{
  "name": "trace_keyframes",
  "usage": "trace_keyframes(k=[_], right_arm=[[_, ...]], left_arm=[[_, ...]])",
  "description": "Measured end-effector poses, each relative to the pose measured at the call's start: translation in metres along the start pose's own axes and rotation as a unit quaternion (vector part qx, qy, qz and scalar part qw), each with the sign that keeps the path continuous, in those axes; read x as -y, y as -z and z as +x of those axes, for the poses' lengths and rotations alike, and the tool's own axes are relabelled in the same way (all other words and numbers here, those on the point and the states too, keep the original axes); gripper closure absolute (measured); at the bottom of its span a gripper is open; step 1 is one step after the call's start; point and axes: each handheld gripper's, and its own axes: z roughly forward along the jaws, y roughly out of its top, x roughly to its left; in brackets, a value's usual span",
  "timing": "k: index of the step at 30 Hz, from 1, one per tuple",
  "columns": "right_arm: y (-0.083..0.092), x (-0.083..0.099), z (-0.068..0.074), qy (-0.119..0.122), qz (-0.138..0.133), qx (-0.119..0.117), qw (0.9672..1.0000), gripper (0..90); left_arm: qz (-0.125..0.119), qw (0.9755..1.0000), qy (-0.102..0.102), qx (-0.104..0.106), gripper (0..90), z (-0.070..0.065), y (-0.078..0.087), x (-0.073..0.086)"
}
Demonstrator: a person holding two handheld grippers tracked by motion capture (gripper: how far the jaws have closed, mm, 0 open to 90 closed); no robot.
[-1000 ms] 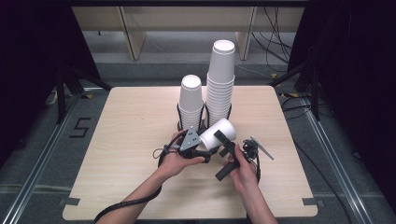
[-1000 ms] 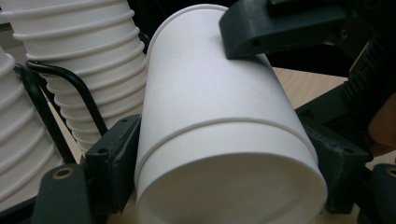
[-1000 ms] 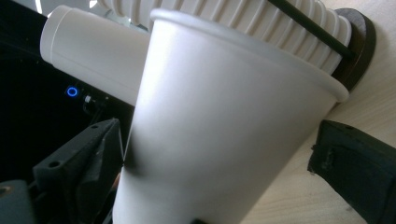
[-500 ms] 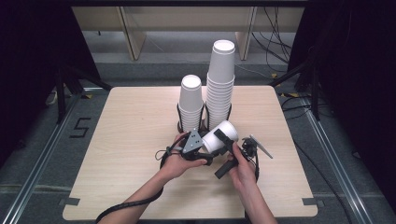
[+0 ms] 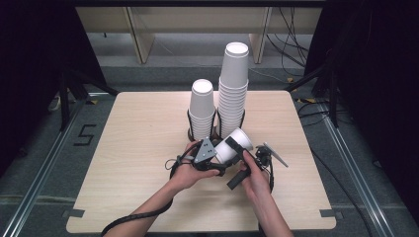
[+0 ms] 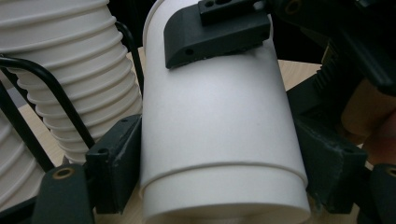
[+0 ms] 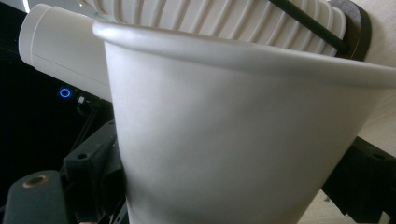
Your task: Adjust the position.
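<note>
White paper cup (image 5: pixel 233 145), single and tilted on its side with its open rim toward the stacks, sits above the pale wooden bench (image 5: pixel 123 163), held between both tools. Left hand-held gripper (image 5: pixel 213 160) pinches the cup's base end, its black jaws pressed against both sides in the left gripper view (image 6: pixel 219 140). Right hand-held gripper (image 5: pixel 247 163) has just been closing its jaws, with the cup's rim end between them (image 7: pixel 233 130); one of its jaws lies on the cup wall. Just behind stand a short stack of white paper cups (image 5: pixel 202 111) and a taller stack of white paper cups (image 5: pixel 233 89), each in a black wire holder (image 5: pixel 189 121).
</note>
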Motion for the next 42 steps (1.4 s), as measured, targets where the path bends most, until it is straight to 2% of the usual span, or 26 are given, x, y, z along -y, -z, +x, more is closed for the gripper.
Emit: trace_keyframes(k=[6,16,19,20,21,22,24,26,27,28,29,30,31,33,35,36,37,38,39,40,41,42], right_arm=[[0.0,0.0,0.002,0.008,0.002,-0.003,1.0,14.6],[0.0,-0.002,0.005,0.026,0.003,0.001,0.9997,15.5],[0.0,-0.002,0.005,0.05,0.002,0.007,0.9987,15.9],[0.0,-0.003,0.004,0.07,-0.004,0.006,0.9975,16.0],[-0.001,-0.003,0.004,0.079,-0.008,0.006,0.9968,16.1],[0.0,-0.003,0.005,0.075,-0.004,0.01,0.9971,16.2],[0.0,-0.004,0.006,0.106,-0.01,0.015,0.9942,16.2],[0.0,-0.004,0.008,0.105,-0.009,0.019,0.9943,16.3],[0.0,-0.006,0.008,0.125,-0.012,0.02,0.9919,16.3],[0.0,-0.007,0.009,0.129,-0.011,0.018,0.9914,16.3],[0.0,-0.009,0.009,0.148,-0.014,0.023,0.9887,16.3],[0.0,-0.009,0.01,0.149,-0.015,0.022,0.9885,16.4],[0.001,-0.009,0.012,0.141,-0.015,0.019,0.9897,16.4],[0.002,-0.011,0.014,0.168,-0.019,0.025,0.9853,16.4],[0.003,-0.014,0.014,0.203,-0.027,0.029,0.9785,16.4],[0.003,-0.015,0.013,0.227,-0.035,0.034,0.9726,16.4],[0.005,-0.016,0.014,0.238,-0.035,0.038,0.97,16.4],[0.005,-0.015,0.015,0.236,-0.033,0.039,0.9705,16.4],[0.005,-0.016,0.015,0.253,-0.034,0.039,0.9662,16.4],[0.005,-0.016,0.015,0.26,-0.034,0.038,0.9644,16.4],[0.006,-0.016,0.015,0.275,-0.035,0.047,0.9597,16.4],[0.006,-0.015,0.016,0.274,-0.034,0.044,0.9601,16.4]], left_arm=[[-0.003,1.0,0.002,-0.001,21.9,0.0,0.0,-0.001],[0.006,1.0,0.001,0.002,21.3,0.002,0.0,-0.004],[0.013,0.9999,0.003,0.006,20.9,0.003,0.001,-0.005],[0.013,0.9998,0.009,0.009,20.8,0.003,0.001,-0.005],[0.016,0.9997,0.013,0.014,18.5,0.004,0.001,-0.006],[0.014,0.9996,0.018,0.015,15.2,0.003,0.002,-0.006],[0.018,0.9995,0.019,0.016,12.2,0.002,0.004,-0.007],[0.024,0.9994,0.018,0.015,6.5,0.002,0.005,-0.008],[0.023,0.9995,0.017,0.014,5.6,0.002,0.006,-0.007],[0.027,0.9995,0.014,0.01,5.0,0.003,0.007,-0.007],[0.028,0.9995,0.015,0.008,4.0,0.003,0.008,-0.007],[0.026,0.9995,0.016,0.009,3.5,0.004,0.009,-0.006],[0.034,0.9992,0.021,0.007,3.3,0.004,0.012,-0.005],[0.032,0.9993,0.016,0.003,2.6,0.005,0.015,-0.004],[0.028,0.9996,0.008,0.0,2.6,0.007,0.019,-0.003],[0.028,0.9996,0.008,0.0,2.7,0.008,0.021,-0.003],[0.026,0.9996,0.012,-0.001,2.7,0.009,0.023,-0.003],[0.026,0.9996,0.012,-0.003,2.7,0.01,0.025,-0.003],[0.024,0.9996,0.016,-0.003,2.7,0.01,0.027,-0.003],[0.026,0.9995,0.02,-0.005,2.7,0.011,0.029,-0.003],[0.023,0.9995,0.019,-0.005,2.7,0.012,0.03,-0.002],[0.027,0.9995,0.015,-0.005,2.7,0.013,0.032,-0.002]])
